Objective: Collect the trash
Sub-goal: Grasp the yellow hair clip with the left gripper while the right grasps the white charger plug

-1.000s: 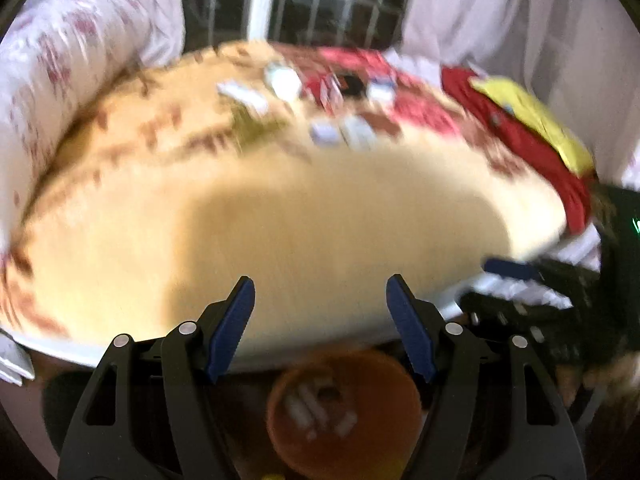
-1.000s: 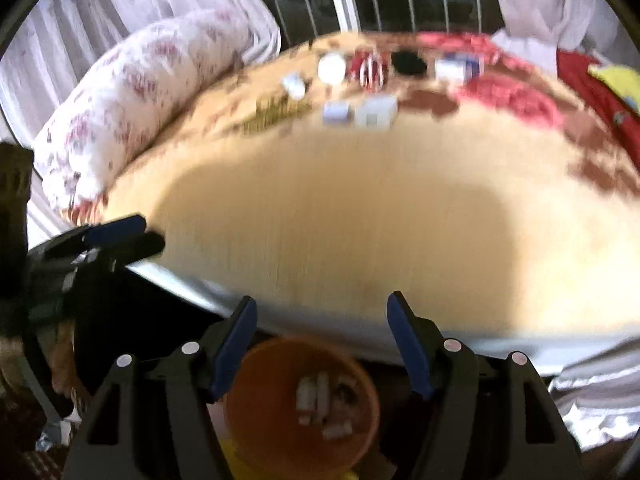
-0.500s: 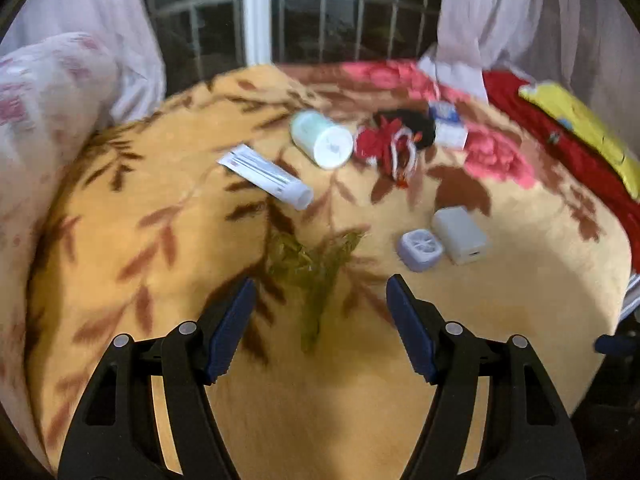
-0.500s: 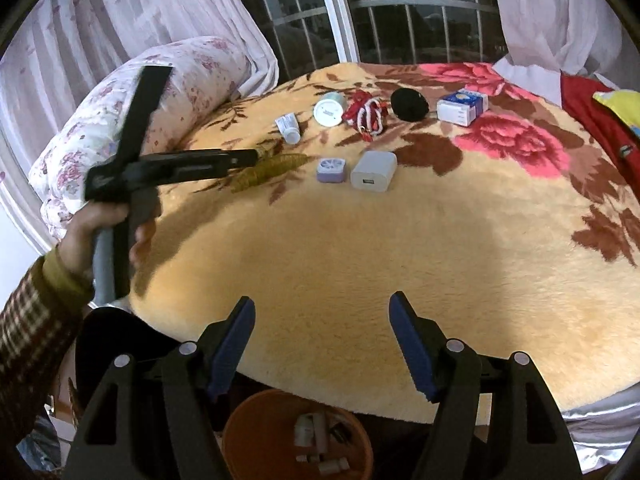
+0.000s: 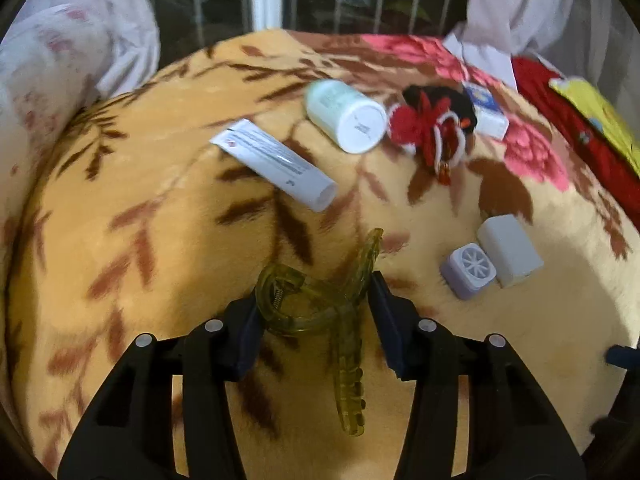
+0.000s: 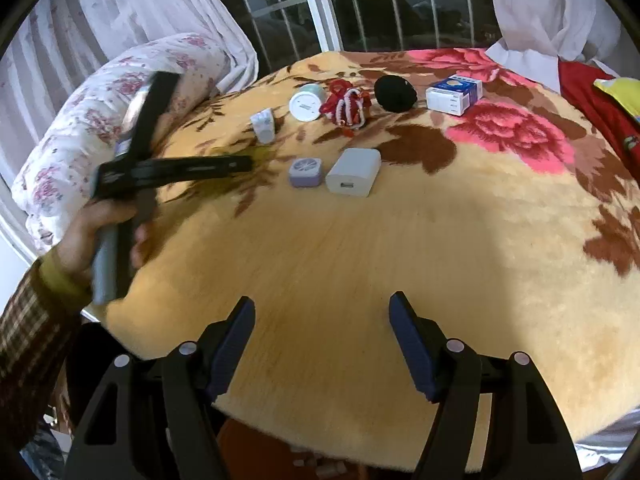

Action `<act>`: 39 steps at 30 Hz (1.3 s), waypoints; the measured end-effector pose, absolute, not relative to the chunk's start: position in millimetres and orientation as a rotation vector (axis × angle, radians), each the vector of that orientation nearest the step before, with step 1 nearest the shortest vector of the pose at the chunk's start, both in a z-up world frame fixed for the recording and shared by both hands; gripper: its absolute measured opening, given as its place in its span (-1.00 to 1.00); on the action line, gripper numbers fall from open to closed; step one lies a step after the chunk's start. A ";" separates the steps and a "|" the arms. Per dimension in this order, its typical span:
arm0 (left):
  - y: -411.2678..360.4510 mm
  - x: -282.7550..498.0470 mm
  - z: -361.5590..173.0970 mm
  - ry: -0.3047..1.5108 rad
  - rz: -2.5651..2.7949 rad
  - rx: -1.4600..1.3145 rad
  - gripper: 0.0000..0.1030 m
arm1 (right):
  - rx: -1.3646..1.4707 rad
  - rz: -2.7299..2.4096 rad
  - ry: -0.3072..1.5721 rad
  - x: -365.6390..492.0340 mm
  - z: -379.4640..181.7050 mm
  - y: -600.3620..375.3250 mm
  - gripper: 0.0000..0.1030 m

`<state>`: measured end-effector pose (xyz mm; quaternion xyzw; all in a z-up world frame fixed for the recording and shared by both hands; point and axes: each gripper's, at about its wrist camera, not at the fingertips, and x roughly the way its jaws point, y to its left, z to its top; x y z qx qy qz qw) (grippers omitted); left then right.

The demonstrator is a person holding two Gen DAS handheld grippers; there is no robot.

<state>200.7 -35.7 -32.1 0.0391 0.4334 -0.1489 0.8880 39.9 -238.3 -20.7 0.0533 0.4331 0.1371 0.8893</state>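
Left gripper [image 5: 316, 312] now over the bed, jaws just closing around green hair clip [image 5: 320, 304], contact uncertain. Right gripper [image 6: 322, 344] apart, empty. Pickup underway.

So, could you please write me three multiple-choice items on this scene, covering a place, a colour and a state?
1. Where is the hair clip?
A. between the left gripper fingers
B. beside the carton
C. on the pillow

2. What colour is the ground of the blanket?
A. grey
B. yellow-tan
C. green

3. How is the right gripper?
A. shut on a tube
B. shut, empty
C. open, empty

Key:
1 A: the jaws, which have just been closing, flank the clip, and both pads touch it.
2 B: the pile is golden tan between its flower and leaf prints.
3 C: its fingers stand apart over bare blanket.
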 end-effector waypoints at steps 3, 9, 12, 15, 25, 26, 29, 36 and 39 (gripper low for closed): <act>-29.5 179.3 -21.8 0.867 -0.290 0.045 -0.07 | 0.089 0.254 0.884 59.9 -15.1 -238.0 0.33; -20.8 132.4 -12.7 0.805 -0.297 -0.005 -0.07 | 0.060 0.176 0.873 117.3 -8.4 -235.5 0.33; -18.7 115.2 -12.3 0.794 -0.320 -0.022 -0.07 | 0.019 0.140 0.885 141.1 -11.4 -229.2 0.33; -19.4 107.5 -10.4 0.788 -0.343 -0.038 -0.06 | -0.007 0.122 0.916 162.1 -18.0 -221.0 0.24; -19.1 97.9 -9.9 0.769 -0.367 -0.063 -0.06 | -0.015 0.095 1.028 200.4 -42.7 -207.2 0.12; -19.0 97.1 -10.0 0.768 -0.368 -0.065 -0.06 | -0.013 0.093 1.040 203.2 -45.1 -206.9 0.10; -20.3 94.9 -10.2 0.770 -0.377 -0.063 -0.06 | -0.019 0.090 1.082 212.5 -52.4 -204.2 -0.13; -25.6 84.7 -8.2 0.769 -0.399 -0.074 -0.06 | -0.066 0.086 1.046 204.0 -44.7 -198.4 -0.22; -27.5 77.1 -6.8 0.771 -0.412 -0.068 -0.06 | -0.057 0.102 1.014 186.3 -34.5 -203.7 -0.22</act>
